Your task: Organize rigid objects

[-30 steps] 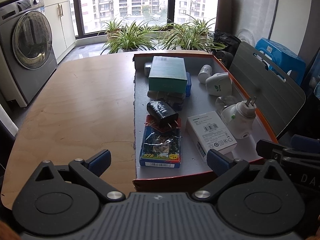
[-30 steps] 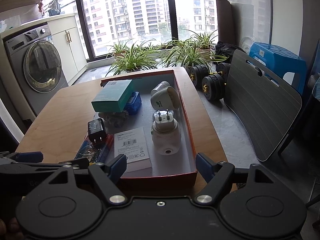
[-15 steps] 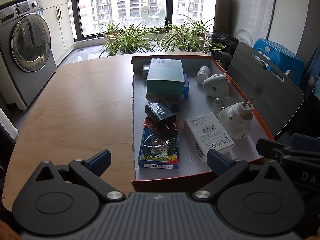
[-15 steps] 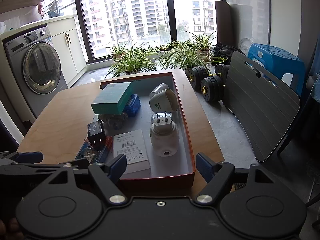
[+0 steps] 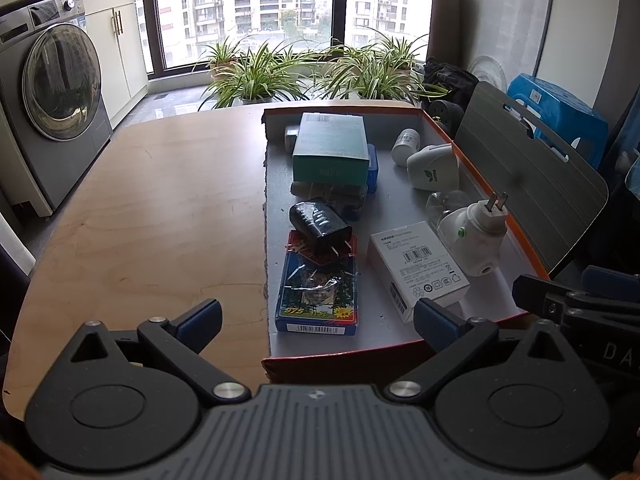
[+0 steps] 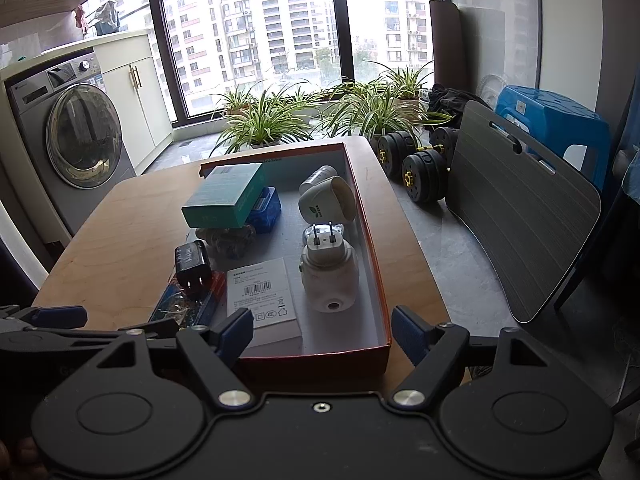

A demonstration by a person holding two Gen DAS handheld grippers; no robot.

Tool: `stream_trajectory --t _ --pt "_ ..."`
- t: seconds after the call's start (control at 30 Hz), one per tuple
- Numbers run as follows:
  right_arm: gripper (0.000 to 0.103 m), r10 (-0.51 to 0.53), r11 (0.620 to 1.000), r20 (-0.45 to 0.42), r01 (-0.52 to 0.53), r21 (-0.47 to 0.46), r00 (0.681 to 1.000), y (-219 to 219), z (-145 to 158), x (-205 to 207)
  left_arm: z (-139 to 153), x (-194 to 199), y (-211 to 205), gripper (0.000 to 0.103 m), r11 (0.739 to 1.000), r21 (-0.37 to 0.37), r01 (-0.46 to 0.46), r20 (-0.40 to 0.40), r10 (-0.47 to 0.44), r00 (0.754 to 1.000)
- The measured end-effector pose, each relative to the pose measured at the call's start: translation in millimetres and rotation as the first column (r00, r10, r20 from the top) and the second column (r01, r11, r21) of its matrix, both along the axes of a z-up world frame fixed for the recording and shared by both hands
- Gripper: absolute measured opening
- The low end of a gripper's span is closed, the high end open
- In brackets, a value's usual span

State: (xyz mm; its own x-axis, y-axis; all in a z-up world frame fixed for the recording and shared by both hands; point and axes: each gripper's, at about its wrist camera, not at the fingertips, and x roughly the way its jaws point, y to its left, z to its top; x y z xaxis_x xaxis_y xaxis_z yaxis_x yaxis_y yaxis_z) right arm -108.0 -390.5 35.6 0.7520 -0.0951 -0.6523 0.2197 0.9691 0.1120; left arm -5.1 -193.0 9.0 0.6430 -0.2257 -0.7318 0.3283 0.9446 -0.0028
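An orange-walled cardboard box point(image 5: 524, 248) point(image 6: 376, 268) sits on the wooden table point(image 5: 160, 216). Inside lie a teal box point(image 5: 330, 148) point(image 6: 224, 196), a black charger point(image 5: 320, 224) point(image 6: 192, 266), a blue card pack point(image 5: 318, 292), a white carton point(image 5: 418, 264) point(image 6: 260, 292), a white plug-in device point(image 5: 476, 236) point(image 6: 328, 276) and a white mug-shaped item point(image 5: 432, 166) point(image 6: 326, 200). My left gripper point(image 5: 318, 316) is open and empty before the box's near wall. My right gripper point(image 6: 322, 332) is open and empty at the near right corner.
A washing machine point(image 5: 52, 92) stands at the left. Potted plants point(image 5: 304, 76) line the window. Dumbbells point(image 6: 416, 164), a grey board point(image 6: 516, 208) and a blue stool point(image 6: 560, 120) are on the floor to the right of the table.
Both grippers have drawn back slightly from the box, so the scene looks a little farther away. Nothing in the box has moved.
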Motion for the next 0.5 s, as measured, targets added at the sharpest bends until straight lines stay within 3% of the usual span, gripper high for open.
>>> stream_trajectory --t 0.5 --pt "0.090 -0.001 1.000 -0.009 0.001 0.003 1.000 0.8 -4.7 0.5 -3.8 1.5 0.1 0.103 1.000 0.000 -0.001 -0.015 0.001 1.000"
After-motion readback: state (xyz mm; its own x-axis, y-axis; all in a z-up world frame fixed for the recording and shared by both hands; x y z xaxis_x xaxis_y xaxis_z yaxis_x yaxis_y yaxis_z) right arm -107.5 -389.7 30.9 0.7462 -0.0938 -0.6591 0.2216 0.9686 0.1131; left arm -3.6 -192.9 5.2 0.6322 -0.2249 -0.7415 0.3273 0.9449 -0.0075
